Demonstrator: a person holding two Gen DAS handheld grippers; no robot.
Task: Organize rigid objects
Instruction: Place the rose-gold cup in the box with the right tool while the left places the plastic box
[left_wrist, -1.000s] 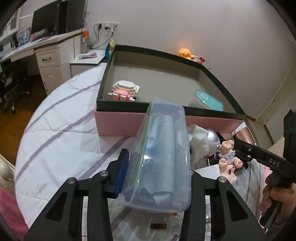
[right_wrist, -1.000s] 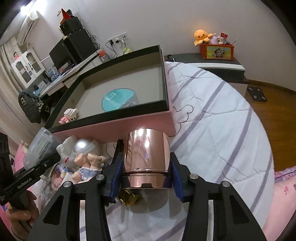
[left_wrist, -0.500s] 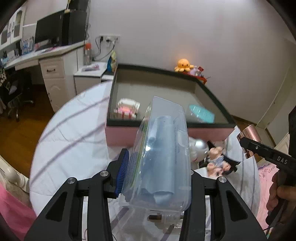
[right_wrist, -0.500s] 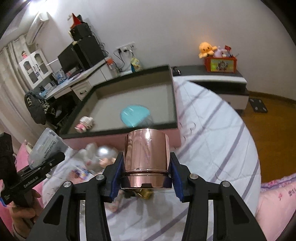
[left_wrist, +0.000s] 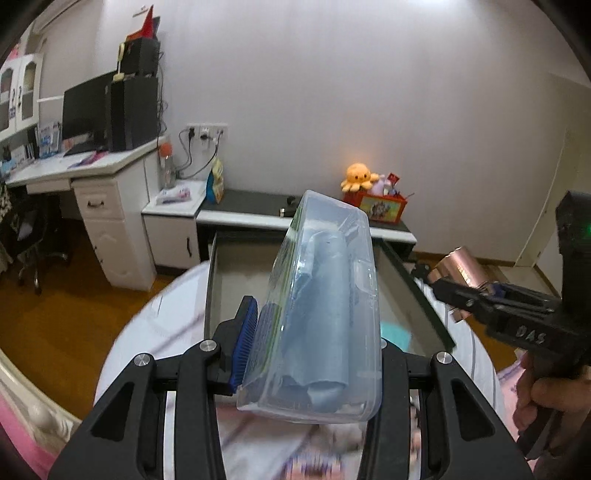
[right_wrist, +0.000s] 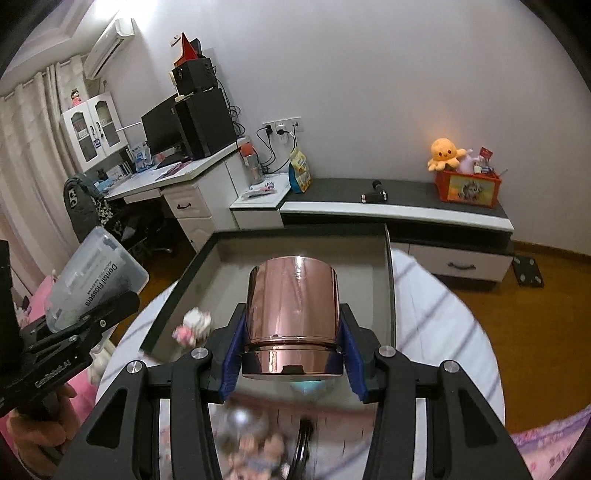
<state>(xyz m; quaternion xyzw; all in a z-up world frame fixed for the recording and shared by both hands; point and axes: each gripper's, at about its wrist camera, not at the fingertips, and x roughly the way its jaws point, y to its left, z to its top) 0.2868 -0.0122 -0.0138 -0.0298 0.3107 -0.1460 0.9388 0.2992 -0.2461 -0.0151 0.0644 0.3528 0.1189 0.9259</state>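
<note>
My left gripper (left_wrist: 314, 354) is shut on a clear plastic box of dental flossers (left_wrist: 325, 314), which it holds tilted in the air. My right gripper (right_wrist: 291, 354) is shut on a shiny copper canister (right_wrist: 293, 314), gripped near its base. Both hang above the near side of a large open storage box with a dark rim (right_wrist: 388, 280). Inside it lie a pink-and-white block toy (right_wrist: 194, 325) and a teal lid (left_wrist: 397, 332). The right wrist view also has the left gripper (right_wrist: 92, 317) at its left edge. The right gripper (left_wrist: 476, 291) with the canister (left_wrist: 460, 264) appears at the right of the left wrist view.
The storage box rests on a bed with a striped white cover (right_wrist: 443, 350). Blurred small figurines (right_wrist: 258, 454) lie on it below my grippers. Beyond the box stand a low cabinet with an orange octopus plush (right_wrist: 445, 151) and a white desk (right_wrist: 177, 177).
Both grippers have risen with their loads still gripped. The storage box, the bed and the figurines have dropped lower in both views, and the far cabinet has come into sight.
</note>
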